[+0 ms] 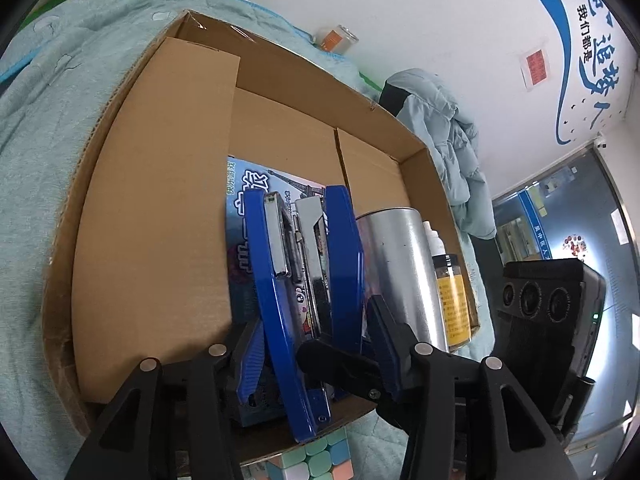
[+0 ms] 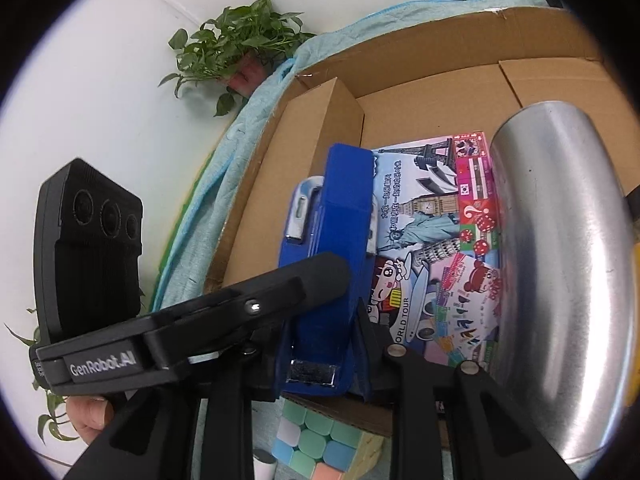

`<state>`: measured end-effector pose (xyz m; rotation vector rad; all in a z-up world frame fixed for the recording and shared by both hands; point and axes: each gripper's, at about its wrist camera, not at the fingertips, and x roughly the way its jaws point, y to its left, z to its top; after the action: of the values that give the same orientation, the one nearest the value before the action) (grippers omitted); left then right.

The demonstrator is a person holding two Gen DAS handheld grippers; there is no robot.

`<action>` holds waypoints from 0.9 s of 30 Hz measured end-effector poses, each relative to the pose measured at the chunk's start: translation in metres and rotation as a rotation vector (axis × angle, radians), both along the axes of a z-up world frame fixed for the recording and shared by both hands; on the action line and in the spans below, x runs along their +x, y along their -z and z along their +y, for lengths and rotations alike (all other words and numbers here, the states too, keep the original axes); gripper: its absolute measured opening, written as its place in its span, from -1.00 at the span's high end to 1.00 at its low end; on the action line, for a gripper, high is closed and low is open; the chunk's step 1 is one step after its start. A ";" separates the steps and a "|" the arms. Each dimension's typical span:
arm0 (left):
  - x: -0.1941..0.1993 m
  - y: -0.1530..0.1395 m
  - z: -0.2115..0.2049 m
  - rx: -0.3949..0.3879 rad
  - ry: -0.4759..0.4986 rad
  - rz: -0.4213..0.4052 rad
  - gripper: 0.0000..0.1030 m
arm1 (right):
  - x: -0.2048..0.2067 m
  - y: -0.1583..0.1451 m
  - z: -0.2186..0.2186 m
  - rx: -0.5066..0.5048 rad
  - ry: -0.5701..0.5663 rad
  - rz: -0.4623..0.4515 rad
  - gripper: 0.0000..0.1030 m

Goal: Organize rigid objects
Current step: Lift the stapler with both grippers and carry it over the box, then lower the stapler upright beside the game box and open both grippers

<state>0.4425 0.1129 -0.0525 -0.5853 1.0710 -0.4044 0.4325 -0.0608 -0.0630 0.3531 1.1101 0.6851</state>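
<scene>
Blue stapler [image 1: 308,280] hangs over the near end of the box [image 1: 160,200]. It is above the flat game box [image 2: 440,240] and just beside the steel can [image 1: 396,272]. It is inside the near wall but not yet set down. Its two arms stand splayed, with the silver magazine showing between them.

Right claw [image 2: 320,340] is clenched on the stapler's rear, one finger to each side. Left claw [image 1: 312,332] straddles the same body with its jaws part-way apart. Its pads lie against the blue arms, but whether they press or merely rest there I cannot tell from this angle. One left finger crosses the stapler's flank in the right view.

Step in hand, as I judge it: lower the stapler onto the box floor or onto the game box.

Doing it well:
- Keep one firm grip, the right, until the base rests flat. Two claws on one hinged tool can pry it wider.
- Bring it down on the side away from the can, where bare cardboard shows, so it neither knocks the can nor wedges against it.
- Lay it lengthwise, base down.
- The near wall is close below, and the cube [image 2: 316,440] sits just outside it. Draw back upward, not towards that wall.
</scene>
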 end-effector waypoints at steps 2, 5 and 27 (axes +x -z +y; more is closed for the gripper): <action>-0.005 -0.007 0.002 0.012 -0.019 -0.032 -0.24 | 0.001 0.002 0.001 -0.008 0.006 0.006 0.50; -0.011 -0.014 0.003 0.019 -0.032 -0.042 -0.28 | 0.001 0.002 0.008 -0.015 0.012 0.002 0.49; -0.085 -0.070 0.021 0.257 -0.165 -0.299 -0.49 | -0.016 0.001 0.024 -0.098 0.069 -0.048 0.25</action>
<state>0.3576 0.1342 0.0179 -0.3668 0.7664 -0.1973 0.4168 -0.0367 -0.0635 0.2880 1.0774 0.5735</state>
